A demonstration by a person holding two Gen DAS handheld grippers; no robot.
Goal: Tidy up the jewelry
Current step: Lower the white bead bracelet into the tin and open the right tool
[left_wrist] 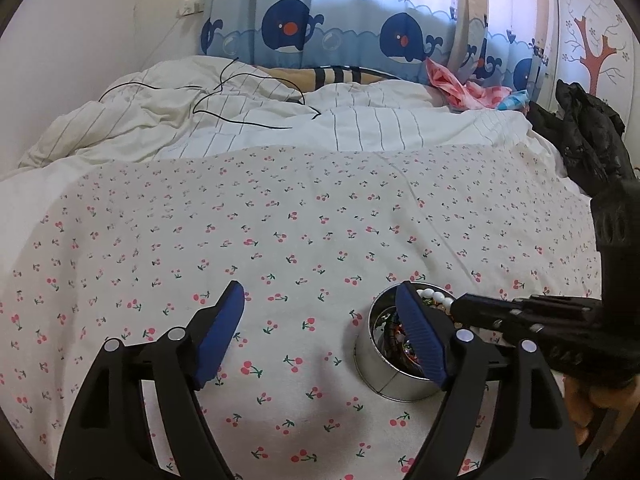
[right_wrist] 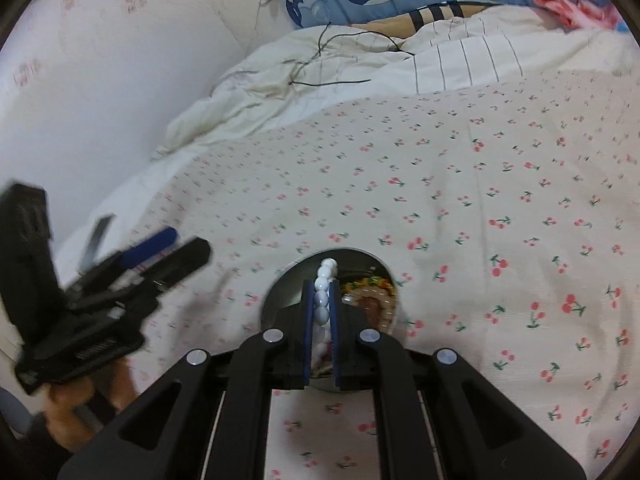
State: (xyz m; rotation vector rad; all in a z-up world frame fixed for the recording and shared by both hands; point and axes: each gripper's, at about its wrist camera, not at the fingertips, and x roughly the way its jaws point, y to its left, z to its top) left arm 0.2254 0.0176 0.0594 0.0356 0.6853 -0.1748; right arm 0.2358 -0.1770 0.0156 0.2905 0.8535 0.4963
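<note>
A round metal tin point(left_wrist: 390, 380) stands on the cherry-print bedsheet point(left_wrist: 280, 220) and holds several colourful pieces of jewelry point(right_wrist: 368, 284). My right gripper point(right_wrist: 321, 292) is shut on a white bead bracelet point(right_wrist: 324, 284) directly over the tin point(right_wrist: 280, 292); in the left wrist view it reaches in from the right point(left_wrist: 454, 308) with the beads point(left_wrist: 434, 296) at its tip. My left gripper point(left_wrist: 320, 300) is open and empty, its right finger in front of the tin. It shows blurred at the left of the right wrist view point(right_wrist: 160, 252).
A rumpled striped duvet point(left_wrist: 240, 120) with a black cable point(left_wrist: 248, 100) lies at the back. A black garment point(left_wrist: 580, 132) sits at the bed's right edge. The whale curtain point(left_wrist: 340, 28) and the wall lie beyond.
</note>
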